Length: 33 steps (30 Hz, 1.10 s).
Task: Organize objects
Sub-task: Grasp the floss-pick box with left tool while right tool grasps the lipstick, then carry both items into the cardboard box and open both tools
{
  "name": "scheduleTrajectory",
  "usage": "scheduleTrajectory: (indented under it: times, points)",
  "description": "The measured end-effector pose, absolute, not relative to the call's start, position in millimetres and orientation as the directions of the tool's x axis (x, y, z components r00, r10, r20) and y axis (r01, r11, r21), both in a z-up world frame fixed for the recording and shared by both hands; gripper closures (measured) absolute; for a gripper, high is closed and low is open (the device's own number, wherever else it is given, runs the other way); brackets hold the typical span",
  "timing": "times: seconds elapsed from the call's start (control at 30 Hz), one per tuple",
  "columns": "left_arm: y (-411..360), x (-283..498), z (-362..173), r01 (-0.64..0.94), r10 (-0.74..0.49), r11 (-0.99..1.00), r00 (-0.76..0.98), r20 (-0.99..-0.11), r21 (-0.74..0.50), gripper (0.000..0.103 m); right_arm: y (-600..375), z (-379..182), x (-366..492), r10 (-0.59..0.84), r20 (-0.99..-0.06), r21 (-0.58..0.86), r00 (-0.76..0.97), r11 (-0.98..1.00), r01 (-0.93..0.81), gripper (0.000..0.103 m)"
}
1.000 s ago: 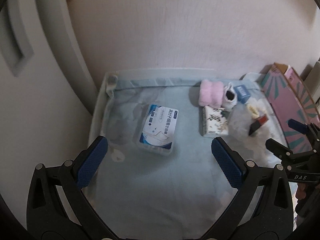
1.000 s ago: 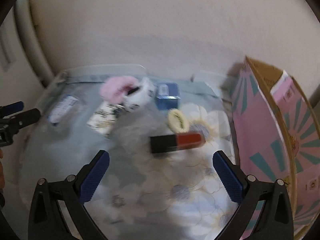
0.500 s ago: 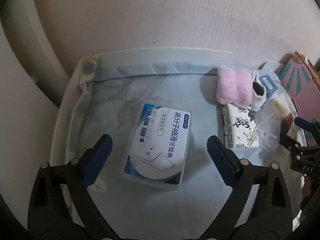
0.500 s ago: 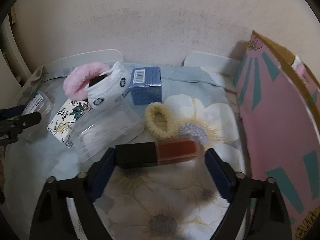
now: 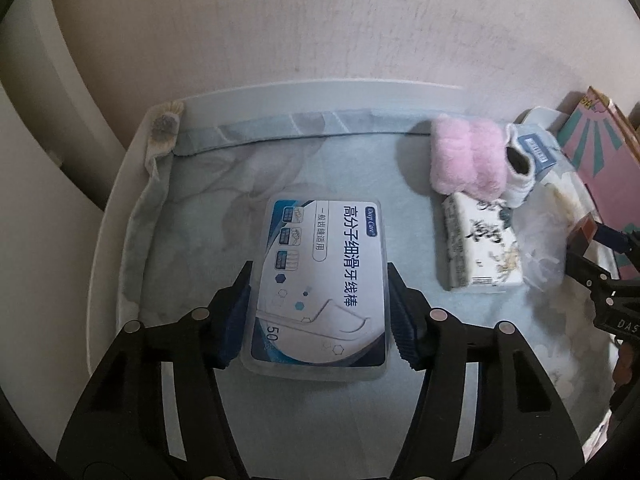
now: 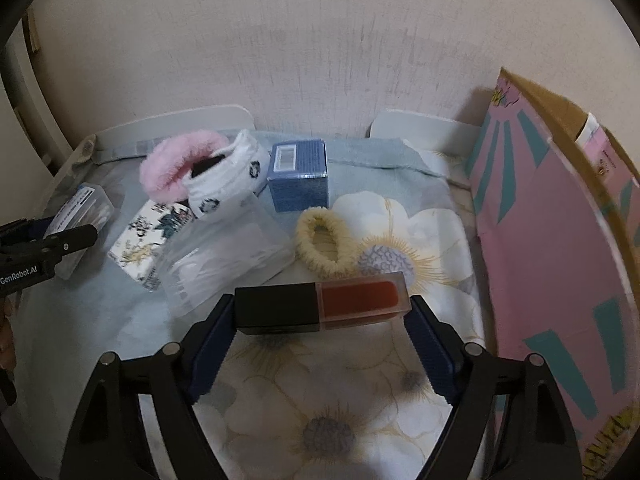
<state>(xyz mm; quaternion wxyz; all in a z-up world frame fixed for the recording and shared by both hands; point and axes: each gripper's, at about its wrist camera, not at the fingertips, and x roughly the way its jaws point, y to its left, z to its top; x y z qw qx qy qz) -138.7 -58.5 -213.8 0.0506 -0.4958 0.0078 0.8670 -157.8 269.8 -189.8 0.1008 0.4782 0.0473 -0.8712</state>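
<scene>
- Where both grippers hovered wide a second ago, the left gripper (image 5: 318, 312) now clamps the floss box (image 5: 320, 284), lower centre
- the right gripper (image 6: 322, 312) pinches the lip tint (image 6: 322, 307) endwise, centre; both look ready to lift

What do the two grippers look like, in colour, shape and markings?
The left gripper and the right gripper each have matte black angular arms with silver rivets and dark blue ribbed finger pads. White lettering "GenRobot.AI" marks the left one's side, "DAS" the right one's. No cables or sleeves show.
</scene>
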Motion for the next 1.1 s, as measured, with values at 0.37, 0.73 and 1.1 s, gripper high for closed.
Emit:
scheduleTrajectory:
  times: [0.37, 0.73, 1.1]
  points:
    - [-67, -110, -114, -0.095, 0.099, -0.994, -0.576, -0.811, -0.054, 0.046, 260, -86, -130, -0.165, -0.798, 0.018, -0.579, -0.968, 0.25, 0.023]
    - [-2, -87, -58, -0.11, 0.125, -0.991, -0.621, -0.774, -0.071, 0.046, 252, -41, -104, -0.211, -0.752, 0.055, -0.625, -0.964, 0.259, 0.023]
    - [28, -96, -9, -0.235, 0.217, -0.969, -0.645, -0.733, -0.08, 0.046, 310, -7, -103, -0.159, -0.718, 0.087, -0.678, -0.986, 0.14, 0.023]
